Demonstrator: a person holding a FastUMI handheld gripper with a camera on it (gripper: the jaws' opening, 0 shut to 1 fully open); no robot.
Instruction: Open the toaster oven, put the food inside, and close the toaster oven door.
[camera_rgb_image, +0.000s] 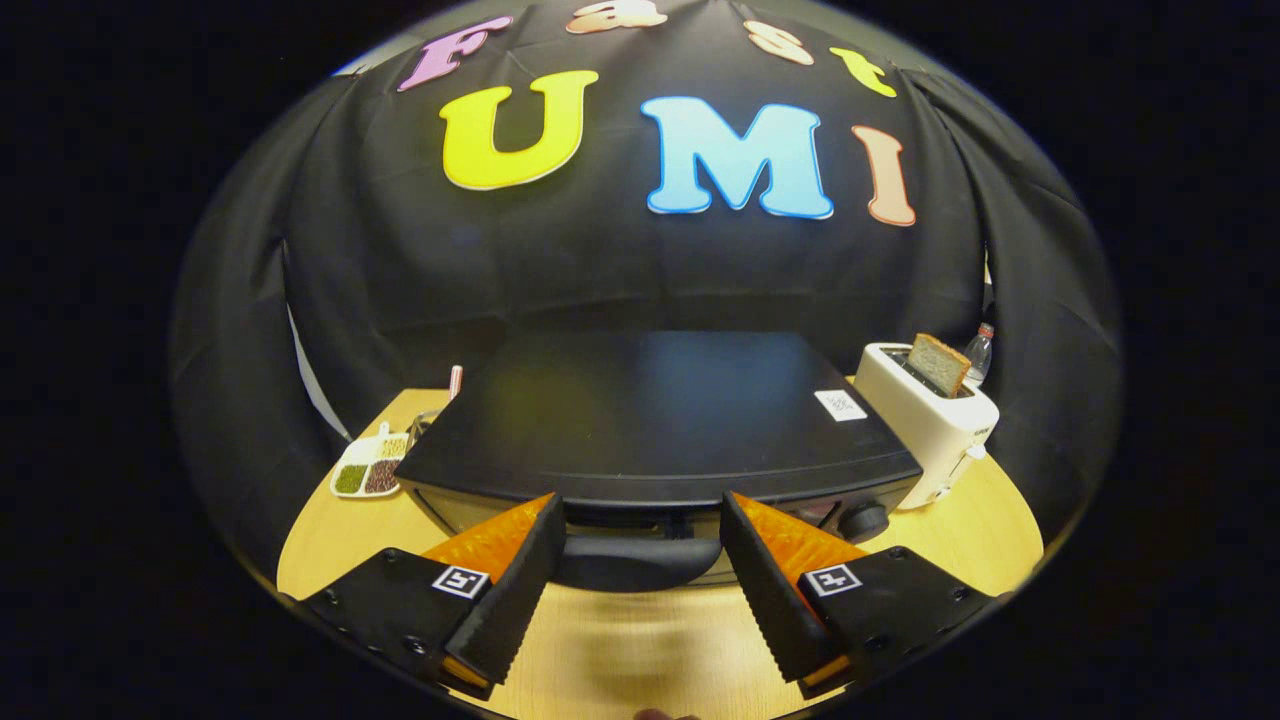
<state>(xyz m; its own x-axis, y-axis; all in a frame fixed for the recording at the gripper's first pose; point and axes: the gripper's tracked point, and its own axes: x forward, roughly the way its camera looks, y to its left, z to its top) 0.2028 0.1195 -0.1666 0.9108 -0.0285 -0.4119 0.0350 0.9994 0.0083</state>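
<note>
A black toaster oven (660, 420) stands on the wooden table (980, 540), seen from above and in front, its flat top facing me. Its dark door handle (636, 562) runs along the front, just below the top edge. My gripper (640, 515) is open, one finger to each side of the handle's middle, and the fingertips reach up to the oven's front edge. Neither finger visibly presses on the handle. A control knob (864, 520) sits on the oven's front right. The oven's door looks closed.
A white pop-up toaster (925, 420) with a slice of bread (938, 362) in its slot stands to the right of the oven. A small plastic bottle (980, 352) is behind it. A white divided dish (368, 468) with grains lies left of the oven.
</note>
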